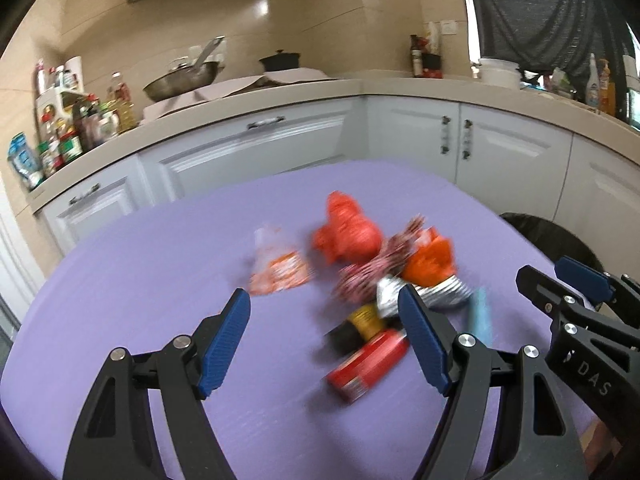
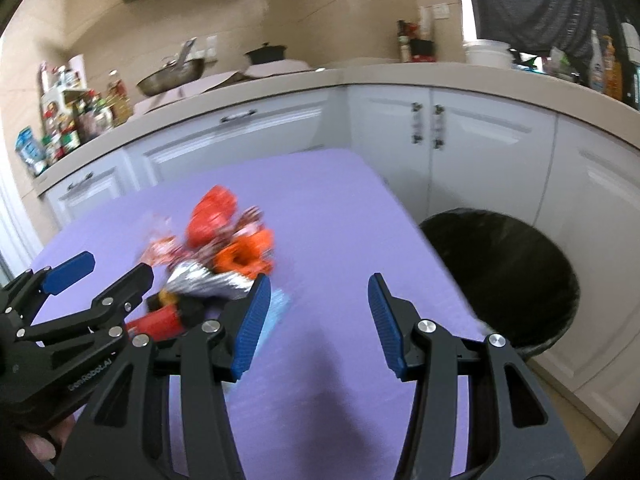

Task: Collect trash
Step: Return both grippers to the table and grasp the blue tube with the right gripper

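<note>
A blurred heap of trash lies on the purple table (image 1: 140, 280). It holds a red crumpled bag (image 1: 346, 236), a clear and orange wrapper (image 1: 278, 270), an orange packet (image 1: 430, 260), silver foil (image 1: 424, 294), a red packet (image 1: 368, 364) and a pale blue scrap (image 1: 480, 316). My left gripper (image 1: 322, 292) stands open just short of the heap, its pads pressing on nothing. My right gripper (image 2: 318, 284) is open over bare cloth to the right of the foil (image 2: 200, 280). Each gripper shows in the other's view: right gripper (image 1: 552, 276), left gripper (image 2: 114, 268).
A black-lined trash bin (image 2: 500, 272) stands on the floor off the table's right edge. White cabinets (image 1: 256, 148) and a beige counter run behind, with a wok (image 1: 180, 80), a black pot (image 1: 280, 60) and several bottles (image 1: 76, 128).
</note>
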Action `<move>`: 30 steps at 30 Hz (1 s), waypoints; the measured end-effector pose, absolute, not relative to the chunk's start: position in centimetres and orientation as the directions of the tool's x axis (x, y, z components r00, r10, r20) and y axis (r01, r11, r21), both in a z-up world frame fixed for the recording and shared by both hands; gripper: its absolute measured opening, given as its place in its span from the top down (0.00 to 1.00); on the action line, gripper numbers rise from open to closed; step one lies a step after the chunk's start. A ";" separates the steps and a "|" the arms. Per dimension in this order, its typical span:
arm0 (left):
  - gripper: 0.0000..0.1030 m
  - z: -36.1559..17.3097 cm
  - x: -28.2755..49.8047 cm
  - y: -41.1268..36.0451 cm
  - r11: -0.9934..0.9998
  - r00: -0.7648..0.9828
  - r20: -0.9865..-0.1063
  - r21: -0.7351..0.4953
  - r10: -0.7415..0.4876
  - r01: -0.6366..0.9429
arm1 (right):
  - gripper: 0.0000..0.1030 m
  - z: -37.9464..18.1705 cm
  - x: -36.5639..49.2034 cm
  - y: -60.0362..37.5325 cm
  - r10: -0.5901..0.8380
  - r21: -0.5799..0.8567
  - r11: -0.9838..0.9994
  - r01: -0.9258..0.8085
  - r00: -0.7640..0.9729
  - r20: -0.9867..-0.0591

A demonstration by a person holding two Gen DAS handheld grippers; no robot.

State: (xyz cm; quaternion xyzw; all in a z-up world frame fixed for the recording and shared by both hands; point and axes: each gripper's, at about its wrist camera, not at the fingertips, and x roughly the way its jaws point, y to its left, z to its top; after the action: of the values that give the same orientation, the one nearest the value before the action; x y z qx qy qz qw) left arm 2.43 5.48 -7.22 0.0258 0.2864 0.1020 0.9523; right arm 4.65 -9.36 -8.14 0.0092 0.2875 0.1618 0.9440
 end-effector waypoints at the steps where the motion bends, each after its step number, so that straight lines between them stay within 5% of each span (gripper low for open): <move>1: 0.28 -7.4 2.1 5.8 0.977 0.813 -0.541 0.107 0.215 -0.187 | 0.52 -8.3 4.4 -8.8 0.319 0.111 0.944 -0.311 0.776 -0.543; 13: 0.28 -8.5 -0.5 10.0 0.961 0.786 -0.562 0.062 0.257 -0.271 | 0.53 -10.8 2.9 -4.0 0.321 0.053 0.929 -0.367 0.724 -0.610; 20: 0.28 -8.7 -0.5 9.8 0.968 0.792 -0.567 0.039 0.227 -0.249 | 0.73 -11.6 2.9 -4.9 0.295 0.037 0.937 -0.347 0.732 -0.615; 30: 0.28 -8.8 0.3 7.1 0.988 0.808 -0.572 0.036 0.141 -0.147 | 0.79 -11.6 3.3 -6.7 0.287 0.035 0.941 -0.335 0.743 -0.605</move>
State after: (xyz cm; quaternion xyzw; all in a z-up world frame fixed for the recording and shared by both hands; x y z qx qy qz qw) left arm 0.29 7.13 -8.80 -0.0052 0.3003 0.0758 0.9508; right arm 3.28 -6.69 -11.58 -0.0380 0.3176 0.1668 0.9327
